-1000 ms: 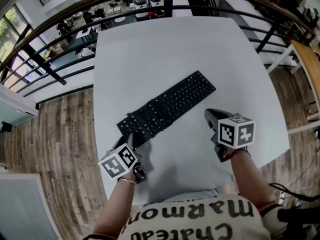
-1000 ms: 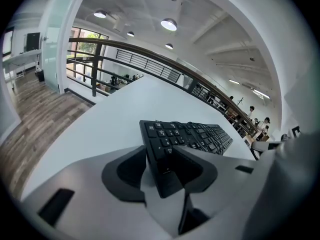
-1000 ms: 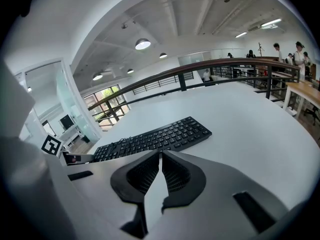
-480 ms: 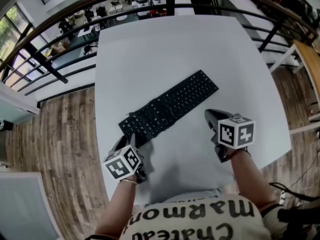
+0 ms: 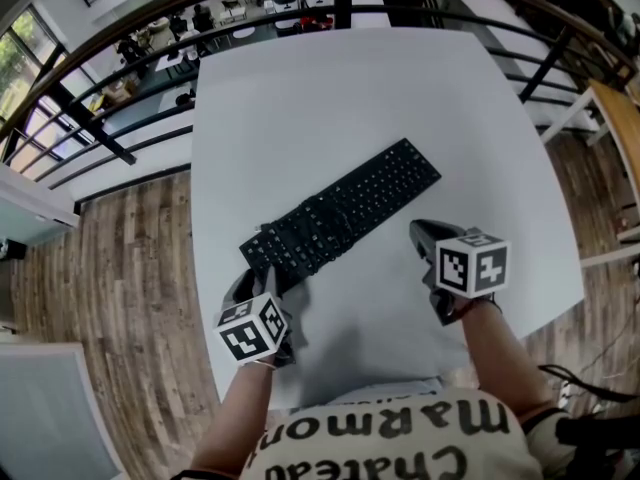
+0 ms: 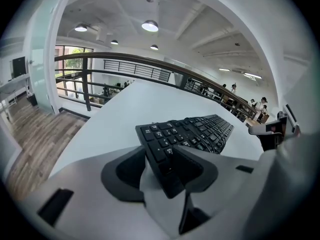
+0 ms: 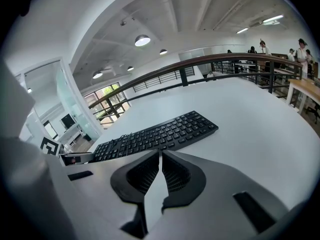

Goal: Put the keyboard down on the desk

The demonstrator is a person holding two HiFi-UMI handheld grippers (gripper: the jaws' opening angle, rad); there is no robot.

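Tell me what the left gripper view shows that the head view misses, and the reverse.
Only the left gripper view: the left gripper with its jaws clamped on the near end of the keyboard, and the ceiling lamps. Only the head view: the person's shirt and the marker cubes on top of the grippers. Both: the black keyboard, the white desk, the railing and the right gripper.

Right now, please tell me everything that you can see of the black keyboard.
The black keyboard is long, flat and plastic-looking, with rows of dark keys. It lies diagonally across the white desk, its far end resting there. The left gripper clamps its near end; the shut right gripper is apart from it.
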